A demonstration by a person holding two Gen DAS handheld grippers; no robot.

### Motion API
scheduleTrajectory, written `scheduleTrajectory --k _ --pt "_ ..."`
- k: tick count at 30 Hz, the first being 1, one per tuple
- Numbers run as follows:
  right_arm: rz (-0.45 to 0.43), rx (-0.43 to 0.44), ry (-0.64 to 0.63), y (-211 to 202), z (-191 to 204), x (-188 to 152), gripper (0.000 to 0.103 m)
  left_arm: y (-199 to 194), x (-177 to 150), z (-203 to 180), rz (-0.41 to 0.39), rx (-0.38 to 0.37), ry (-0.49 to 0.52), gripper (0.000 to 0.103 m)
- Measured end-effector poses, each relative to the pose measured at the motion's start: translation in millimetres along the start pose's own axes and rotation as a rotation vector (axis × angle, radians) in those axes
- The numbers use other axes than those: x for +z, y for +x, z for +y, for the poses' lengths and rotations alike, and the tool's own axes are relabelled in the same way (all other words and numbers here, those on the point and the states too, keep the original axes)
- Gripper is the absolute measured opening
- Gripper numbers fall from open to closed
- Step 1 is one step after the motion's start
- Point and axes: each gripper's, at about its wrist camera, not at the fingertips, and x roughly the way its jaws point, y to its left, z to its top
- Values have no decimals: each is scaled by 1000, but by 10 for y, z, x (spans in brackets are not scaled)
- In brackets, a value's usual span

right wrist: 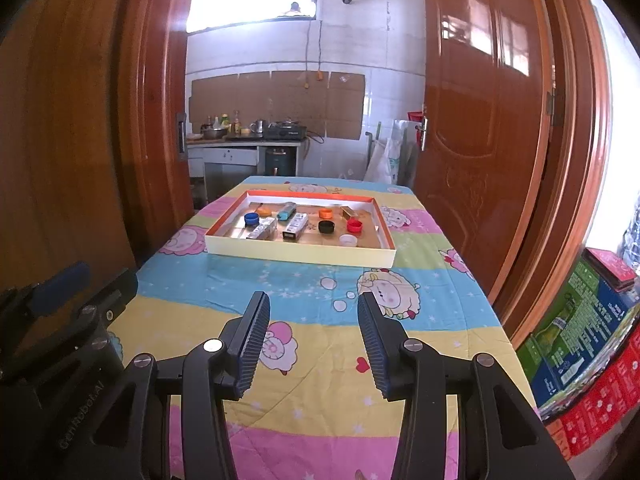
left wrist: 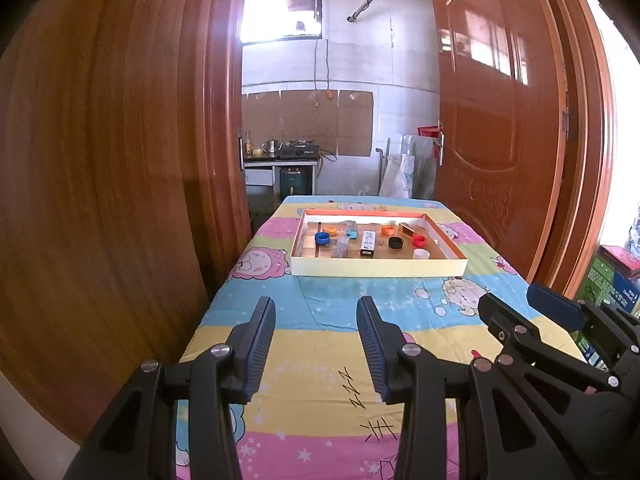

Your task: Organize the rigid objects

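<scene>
A shallow cream box tray with an orange inner rim sits at the far end of the cloth-covered table. In it lie bottle caps: blue, two orange, black, red and white, plus small boxes and a remote-like piece. My left gripper is open and empty over the near table. My right gripper is open and empty, beside the left; it also shows in the left wrist view.
The table has a cartoon sheep cloth. Wooden door panels stand on the left and right. Stacked cartons stand by the table's right side. A kitchen counter with a stove is beyond the doorway.
</scene>
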Motion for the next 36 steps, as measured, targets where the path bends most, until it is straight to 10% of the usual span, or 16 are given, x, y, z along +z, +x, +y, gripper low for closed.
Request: scheduleTrajectory --k 36 --pt "-6 13 22 -38 38 -63 47 -52 -15 51 -5 9 -2 42"
